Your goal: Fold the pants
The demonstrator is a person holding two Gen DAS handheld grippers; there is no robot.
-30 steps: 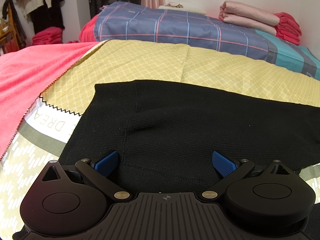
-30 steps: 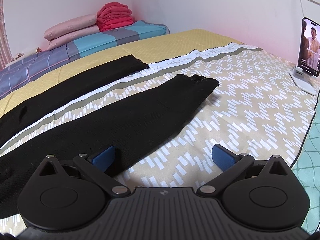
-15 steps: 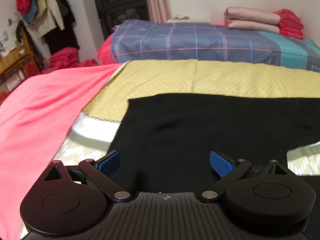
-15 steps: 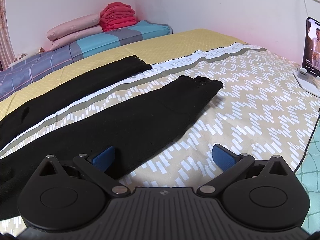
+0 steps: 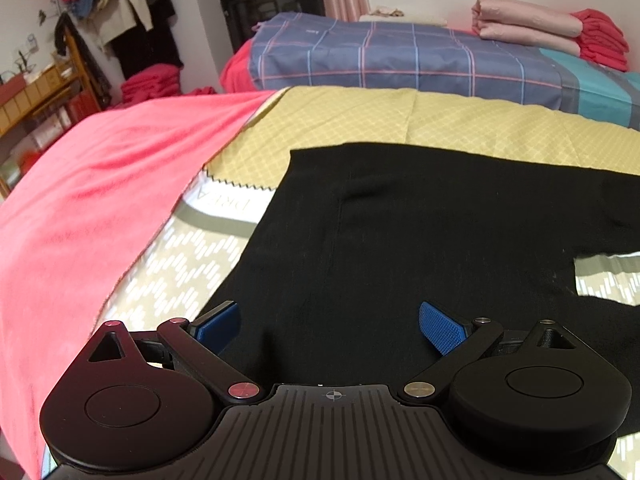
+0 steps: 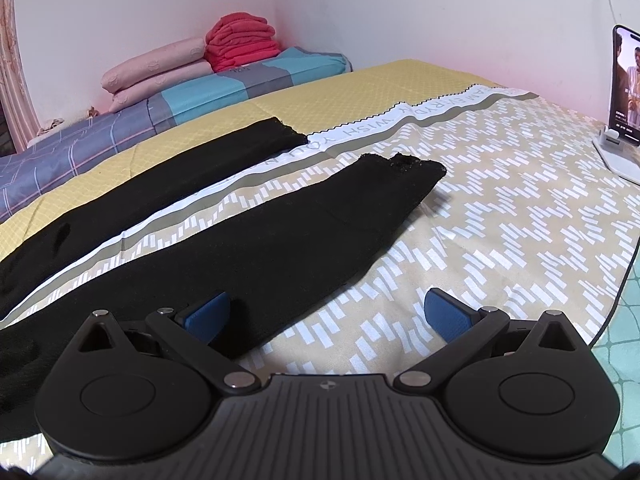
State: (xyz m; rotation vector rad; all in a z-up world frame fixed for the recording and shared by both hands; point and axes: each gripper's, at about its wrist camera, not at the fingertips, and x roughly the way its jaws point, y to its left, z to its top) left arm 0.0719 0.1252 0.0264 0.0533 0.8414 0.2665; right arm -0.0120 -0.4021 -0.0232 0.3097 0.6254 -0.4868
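Note:
Black pants [image 5: 420,232] lie flat on the patterned bedspread [image 6: 500,216]. The left wrist view shows the waist end, with its edge toward the left. The right wrist view shows both legs [image 6: 280,236] stretched apart toward the far right, cuffs open. My left gripper [image 5: 330,326] is open and empty, low over the waist part near its near corner. My right gripper [image 6: 326,314] is open and empty, over the near edge of the nearer leg.
A pink blanket [image 5: 80,200] covers the bed's left side. A folded plaid quilt [image 5: 400,60], pink pillows [image 6: 156,68] and red folded clothes [image 6: 240,42] lie at the back. A phone on a stand [image 6: 624,96] stands at the right edge.
My left gripper has swung left and drawn back a little, so the waist's left edge and more pink blanket show. My right gripper has hardly moved.

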